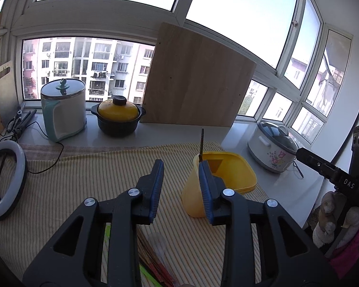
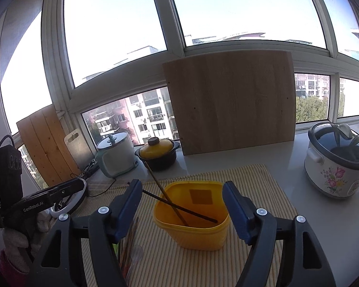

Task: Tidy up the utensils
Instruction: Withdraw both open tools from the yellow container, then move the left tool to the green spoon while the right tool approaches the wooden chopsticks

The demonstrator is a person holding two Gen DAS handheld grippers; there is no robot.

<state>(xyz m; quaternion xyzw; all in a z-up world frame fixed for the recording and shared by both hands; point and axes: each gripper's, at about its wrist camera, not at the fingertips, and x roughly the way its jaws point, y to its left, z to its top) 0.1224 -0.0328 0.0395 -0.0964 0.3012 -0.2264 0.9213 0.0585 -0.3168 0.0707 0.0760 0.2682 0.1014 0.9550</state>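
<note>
A yellow plastic container (image 2: 196, 229) stands on the striped mat (image 2: 256, 181) with two dark chopsticks (image 2: 165, 195) leaning in it, tips out to the left. In the left wrist view the container (image 1: 229, 177) is to the right, one chopstick (image 1: 201, 143) sticking up. My left gripper (image 1: 180, 189) is open and empty above the mat. My right gripper (image 2: 182, 205) is open and empty, its jaws either side of the container. More utensils (image 1: 155, 263) lie on the mat below my left gripper: reddish chopsticks, a clear spoon, green sticks. They also show in the right wrist view (image 2: 130, 246).
On the sill stand a white-green pot (image 1: 64, 110), a yellow-lidded black casserole (image 1: 118, 117), a leaning wooden board (image 1: 196, 76) and a flowered rice cooker (image 2: 337, 160). A ring light (image 1: 4, 179) lies at the mat's left. The right gripper body (image 1: 328, 169) shows at right.
</note>
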